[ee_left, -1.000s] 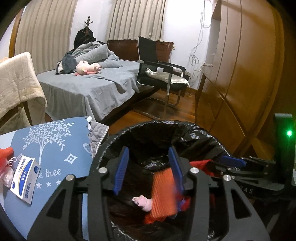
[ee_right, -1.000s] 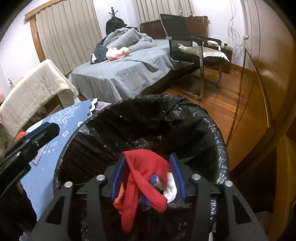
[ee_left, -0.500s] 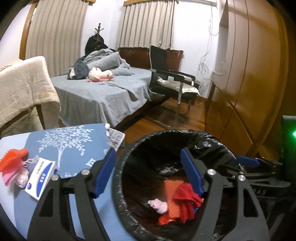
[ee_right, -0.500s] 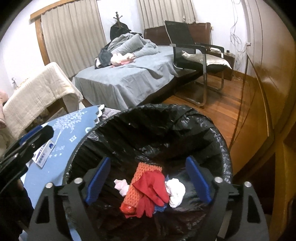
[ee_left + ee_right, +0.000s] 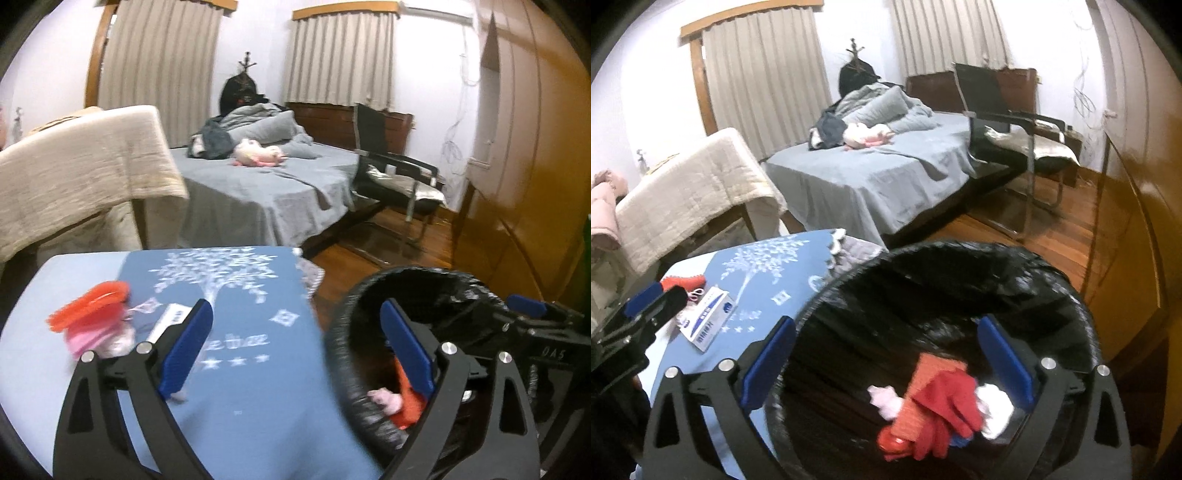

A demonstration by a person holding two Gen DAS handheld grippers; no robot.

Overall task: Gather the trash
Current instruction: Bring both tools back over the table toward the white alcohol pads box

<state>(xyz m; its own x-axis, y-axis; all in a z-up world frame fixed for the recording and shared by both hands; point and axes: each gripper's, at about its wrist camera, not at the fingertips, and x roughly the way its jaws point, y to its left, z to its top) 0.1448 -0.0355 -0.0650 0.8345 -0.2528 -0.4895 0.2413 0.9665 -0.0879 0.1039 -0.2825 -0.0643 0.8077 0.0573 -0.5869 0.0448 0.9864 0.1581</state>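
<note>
Left gripper [image 5: 295,347] has jaws wide apart, empty, above blue tablecloth [image 5: 258,387] near its right edge. Right gripper [image 5: 886,354] also spread, empty, over bin [image 5: 1052,280] w/ black liner. Red/orange/white trash [image 5: 934,406] lies at bin bottom. Orange scrap [image 5: 92,306] & white box [image 5: 709,325] sit toward cloth's left edge.

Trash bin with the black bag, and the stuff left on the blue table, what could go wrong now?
1. The trash bin stands tight against the table; the open left gripper, swinging across, might bump its rim.
2. The white box and the orange and pink pile lie close together, so a grab could catch both or push one away.
3. The picture is blurry, so aim might be off.
</note>
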